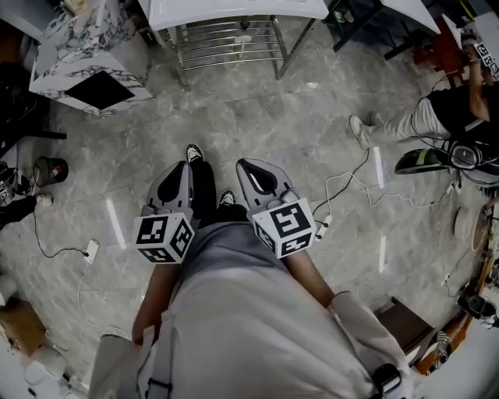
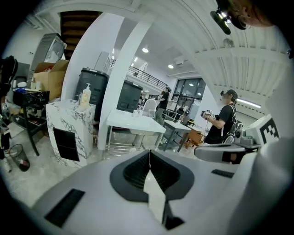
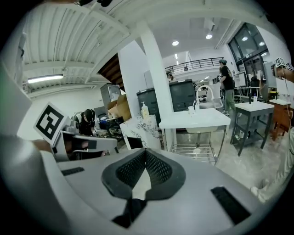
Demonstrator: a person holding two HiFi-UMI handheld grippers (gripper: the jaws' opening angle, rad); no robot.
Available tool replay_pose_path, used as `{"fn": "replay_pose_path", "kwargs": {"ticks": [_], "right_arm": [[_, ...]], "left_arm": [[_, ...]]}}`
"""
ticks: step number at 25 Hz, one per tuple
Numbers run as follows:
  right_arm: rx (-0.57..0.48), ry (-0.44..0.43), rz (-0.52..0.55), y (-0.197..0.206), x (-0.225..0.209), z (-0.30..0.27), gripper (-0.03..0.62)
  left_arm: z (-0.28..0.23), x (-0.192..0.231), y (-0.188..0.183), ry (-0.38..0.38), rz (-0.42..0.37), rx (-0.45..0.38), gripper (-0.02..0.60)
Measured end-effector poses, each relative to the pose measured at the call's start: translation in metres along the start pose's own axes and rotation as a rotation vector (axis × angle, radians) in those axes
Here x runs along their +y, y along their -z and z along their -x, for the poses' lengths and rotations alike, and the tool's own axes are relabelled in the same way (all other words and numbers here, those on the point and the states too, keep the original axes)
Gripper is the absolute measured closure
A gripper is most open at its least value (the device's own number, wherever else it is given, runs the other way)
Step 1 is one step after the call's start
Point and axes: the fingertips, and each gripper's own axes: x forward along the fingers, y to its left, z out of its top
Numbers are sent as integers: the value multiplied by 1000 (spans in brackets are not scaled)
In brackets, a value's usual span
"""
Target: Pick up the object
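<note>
marble floor [image 1: 257, 117] fills the head view, lower half hidden by wearer's torso [image 1: 249, 312]. white table [image 1: 234, 12] cut off at top edge. left claw [image 1: 184, 165] and right claw [image 1: 245, 164] both clenched on nothing, side by side above the floor. can't tell which item the task means.

Round recessed ceiling lights [image 2: 145, 50] lit the room; glare streaked the glossy grey stone floor [image 1: 257, 117]; gripper views bulged, corners black.
</note>
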Motion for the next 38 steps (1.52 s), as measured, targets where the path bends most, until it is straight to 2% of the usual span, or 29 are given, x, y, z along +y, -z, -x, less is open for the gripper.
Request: {"fn": "replay_pose_path", "kwargs": {"ticks": [10,17,20,24,30,38], "right_arm": [[35,41,26,-33,-39,-43,585],[14,-9,74,-62,-38,-90,585],[25,-4,90,-75,-39,-116,585],[20,20,123,-102,-43,-147,585],[21,46,112,-130,-53,-191,585],[38,29,120,-154,-49,-241,585]], "left_arm": [[-42,20,-47,-7,-13,-28,575],[-71,55,-76,-14,-20,-28,575],[-84,74,-94,-13,-23,-25,575],[-103,100,-115,2,-9,-9,575],[-135,133,-147,32,-20,-7,575],[-172,162,-181,87,-37,-21,575]]}}
